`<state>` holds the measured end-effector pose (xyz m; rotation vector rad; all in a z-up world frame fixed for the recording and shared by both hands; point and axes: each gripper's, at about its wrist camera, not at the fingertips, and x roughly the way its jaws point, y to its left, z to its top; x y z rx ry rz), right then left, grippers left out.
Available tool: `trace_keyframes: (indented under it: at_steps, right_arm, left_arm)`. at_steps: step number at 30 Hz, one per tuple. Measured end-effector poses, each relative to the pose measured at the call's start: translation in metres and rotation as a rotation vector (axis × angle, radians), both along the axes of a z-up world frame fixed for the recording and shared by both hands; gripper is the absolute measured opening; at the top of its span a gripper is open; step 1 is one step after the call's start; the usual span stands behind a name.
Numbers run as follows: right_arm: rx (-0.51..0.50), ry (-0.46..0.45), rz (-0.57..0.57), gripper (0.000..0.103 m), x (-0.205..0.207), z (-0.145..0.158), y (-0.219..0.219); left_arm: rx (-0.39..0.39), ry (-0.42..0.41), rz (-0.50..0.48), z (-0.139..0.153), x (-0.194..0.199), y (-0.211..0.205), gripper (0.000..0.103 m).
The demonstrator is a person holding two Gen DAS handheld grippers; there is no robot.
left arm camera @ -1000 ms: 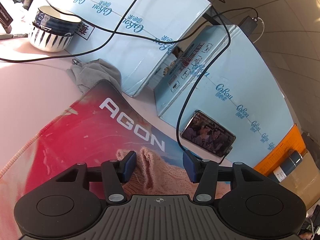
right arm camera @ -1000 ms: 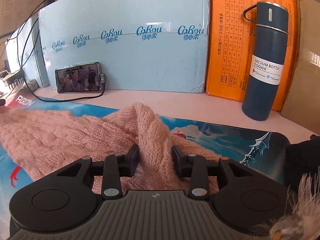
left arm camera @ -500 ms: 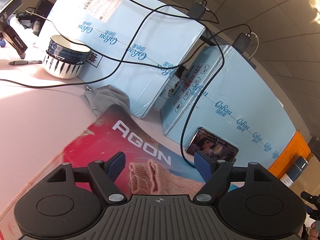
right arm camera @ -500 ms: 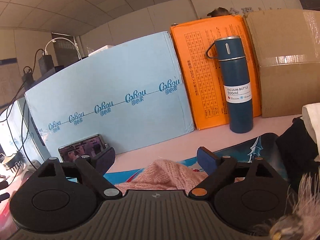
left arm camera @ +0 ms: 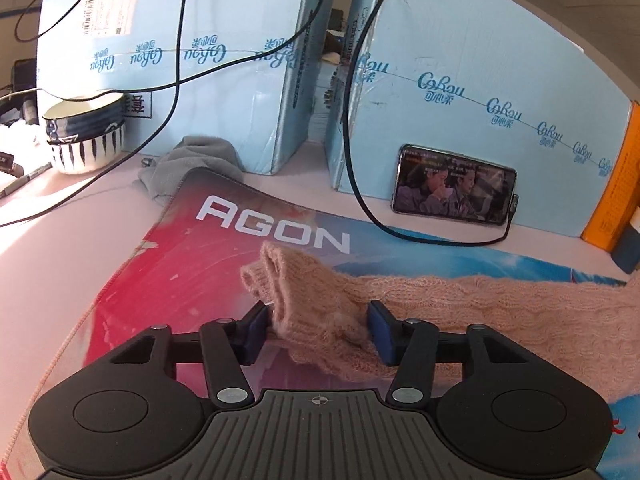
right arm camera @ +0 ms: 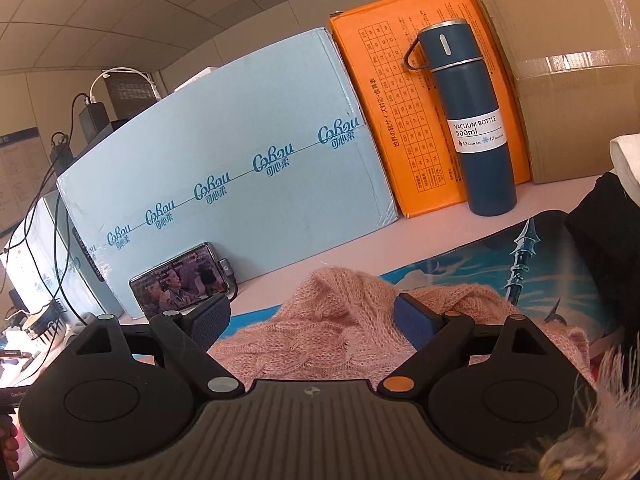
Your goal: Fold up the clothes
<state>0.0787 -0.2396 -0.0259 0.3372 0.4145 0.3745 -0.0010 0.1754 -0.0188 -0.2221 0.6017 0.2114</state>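
A pink cable-knit sweater [left arm camera: 460, 304] lies on the AGON desk mat [left arm camera: 168, 264], its sleeve cuffs pointing left. My left gripper [left arm camera: 316, 330] is open, its blue pads on either side of the sleeve end, not closed on it. In the right wrist view the sweater [right arm camera: 340, 328] lies bunched on the mat's blue part [right arm camera: 532, 276]. My right gripper [right arm camera: 312, 320] is open wide above the bunched knit and holds nothing.
Light blue cartons [left arm camera: 224, 60] stand along the back, with a phone [left arm camera: 454, 190] leaning on one and black cables [left arm camera: 360, 184] trailing down. A striped bowl [left arm camera: 86, 136] and grey cloth [left arm camera: 192, 164] sit at the left. A blue vacuum bottle [right arm camera: 468, 120], orange box [right arm camera: 392, 92] and dark clothes [right arm camera: 608, 252] are at the right.
Both grippers let go of the pink sweater and opened. The right one rose and stays high. The left one rose, then came down around the sleeve end.
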Motion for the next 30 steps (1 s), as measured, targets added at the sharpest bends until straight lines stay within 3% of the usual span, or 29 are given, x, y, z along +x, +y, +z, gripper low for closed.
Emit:
trace_keyframes:
  at_steps: [1,3,6,8,12,15,23,28,30]
  right_arm:
    - [-0.005,-0.003,-0.003,0.089,-0.001,0.0,0.001]
    - [-0.008,-0.008,-0.005,0.089,-0.001,0.0,0.0]
    - [0.011,-0.009,-0.006,0.089,-0.003,0.001,-0.002]
    - [0.019,-0.01,-0.005,0.089,-0.003,0.001,-0.003]
    - [0.045,0.001,0.049,0.089,-0.004,0.001,0.0]
    - [0.052,0.003,0.087,0.089,-0.006,0.0,0.005]
    - [0.049,-0.002,0.108,0.089,-0.008,0.001,0.008]
    - [0.051,0.007,0.115,0.089,-0.007,0.001,0.009]
    - [0.052,0.011,0.118,0.089,-0.007,0.001,0.009]
  left_arm:
    - [0.002,-0.003,-0.028,0.0,0.001,-0.003,0.018]
    - [0.001,-0.042,-0.028,0.004,-0.008,-0.008,0.018]
    - [-0.093,-0.178,-0.018,0.014,-0.044,-0.002,0.018]
    - [-0.115,-0.251,0.017,0.021,-0.07,0.004,0.018]
    - [-0.029,-0.222,0.157,0.029,-0.087,0.017,0.018]
    - [-0.038,-0.227,0.2,0.033,-0.084,0.02,0.018]
    - [-0.256,-0.362,0.066,0.038,-0.06,-0.03,0.019]
    - [-0.308,-0.297,-0.04,0.023,-0.039,-0.077,0.021]
    - [-0.336,-0.257,-0.071,0.018,-0.031,-0.088,0.033]
